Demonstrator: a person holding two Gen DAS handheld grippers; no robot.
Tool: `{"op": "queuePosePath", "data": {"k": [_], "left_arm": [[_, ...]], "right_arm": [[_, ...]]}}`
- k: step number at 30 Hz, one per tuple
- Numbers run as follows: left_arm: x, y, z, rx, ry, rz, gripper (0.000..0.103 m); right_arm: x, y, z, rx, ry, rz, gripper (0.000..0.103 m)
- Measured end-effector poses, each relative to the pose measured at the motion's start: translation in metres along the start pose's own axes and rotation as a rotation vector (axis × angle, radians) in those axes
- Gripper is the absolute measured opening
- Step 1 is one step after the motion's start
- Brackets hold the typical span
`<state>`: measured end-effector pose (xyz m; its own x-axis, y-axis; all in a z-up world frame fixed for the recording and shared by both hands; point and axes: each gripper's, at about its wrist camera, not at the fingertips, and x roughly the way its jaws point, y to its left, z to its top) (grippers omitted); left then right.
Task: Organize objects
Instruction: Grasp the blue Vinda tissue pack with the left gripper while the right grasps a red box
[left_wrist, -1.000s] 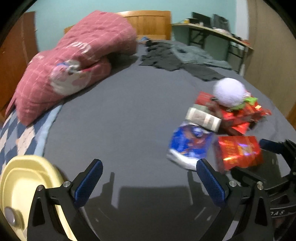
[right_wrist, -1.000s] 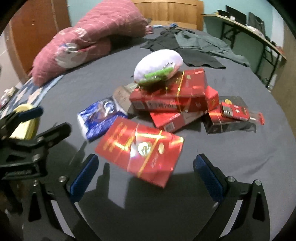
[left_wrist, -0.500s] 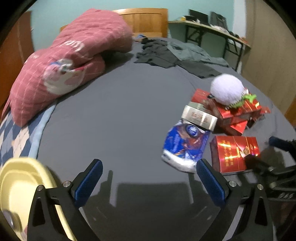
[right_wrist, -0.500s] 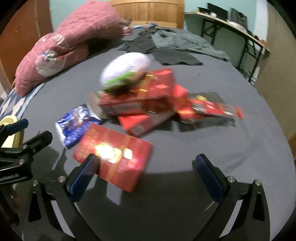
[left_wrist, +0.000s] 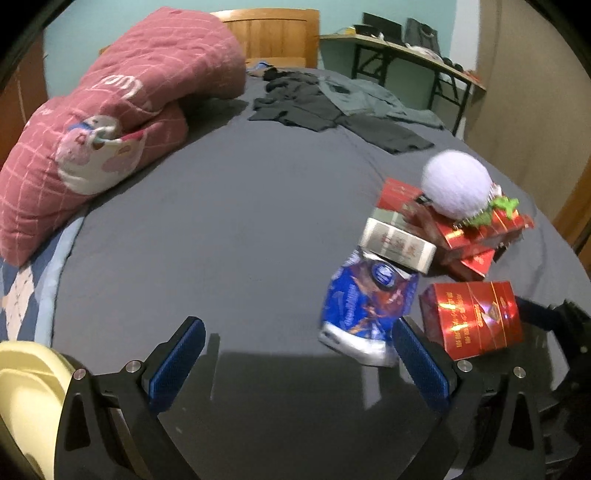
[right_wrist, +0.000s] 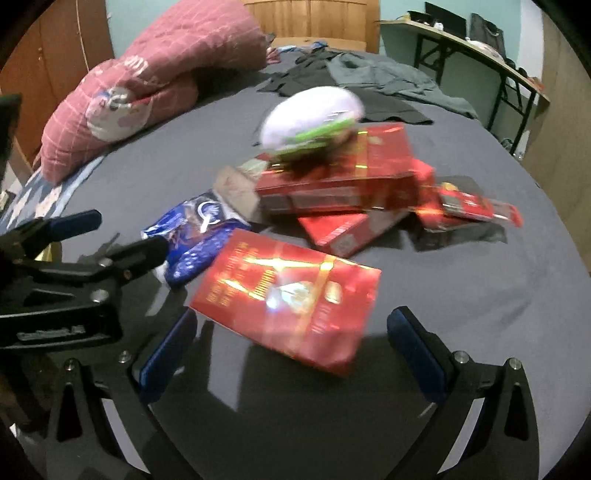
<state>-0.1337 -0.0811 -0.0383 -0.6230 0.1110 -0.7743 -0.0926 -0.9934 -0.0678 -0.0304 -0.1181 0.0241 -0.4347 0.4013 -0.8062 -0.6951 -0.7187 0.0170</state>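
Two grippers hover over a bed (left_wrist: 221, 229) spread with a dark grey sheet, both with jaws spread wide and nothing between them. Seen from its own camera, the left gripper (left_wrist: 295, 360) hangs above bare sheet, its right finger just beside a blue packet (left_wrist: 365, 310). The right gripper (right_wrist: 291, 347) sits low over the near edge of a flat red box (right_wrist: 288, 291), which lies closest to the cameras and touches the blue packet's edge.

Behind these lies the heap: long red boxes (right_wrist: 340, 181) stacked crosswise, a pale fluffy ball (left_wrist: 456, 184) with green trim resting on the top one, and a silver-grey box (left_wrist: 397, 245) leaning at the heap's left end, over the top of the blue packet. A small red pack (right_wrist: 476, 206) on a dark sheet of plastic lies to the right of the stack.

A pink quilt (left_wrist: 110, 122) is bundled at the far left of the bed, dark clothes (left_wrist: 332, 107) are strewn near the wooden headboard (left_wrist: 273, 35), and a yellow tub (left_wrist: 26, 398) shows at the left camera's lower left corner. The right view is blurred.
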Motion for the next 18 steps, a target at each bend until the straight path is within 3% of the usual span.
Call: {"op": "queuePosePath", "data": {"k": [5, 11, 16, 18], "left_arm": [[-0.015, 0.01, 0.003, -0.06, -0.039, 0.001, 0.103], [-0.01, 0.006, 0.0, -0.047, -0.014, -0.013, 0.103], [-0.004, -0.018, -0.006, 0.022, 0.007, -0.038, 0.103], [-0.002, -0.029, -0.011, 0.057, 0.018, -0.053, 0.103]], "right_arm": [[0.012, 0.014, 0.008, 0.012, 0.008, -0.102, 0.103], [0.01, -0.025, 0.002, 0.092, 0.035, -0.154, 0.103], [-0.003, -0.064, -0.009, 0.104, 0.024, -0.157, 0.103], [-0.008, -0.074, -0.011, 0.112, 0.007, -0.096, 0.103]]}}
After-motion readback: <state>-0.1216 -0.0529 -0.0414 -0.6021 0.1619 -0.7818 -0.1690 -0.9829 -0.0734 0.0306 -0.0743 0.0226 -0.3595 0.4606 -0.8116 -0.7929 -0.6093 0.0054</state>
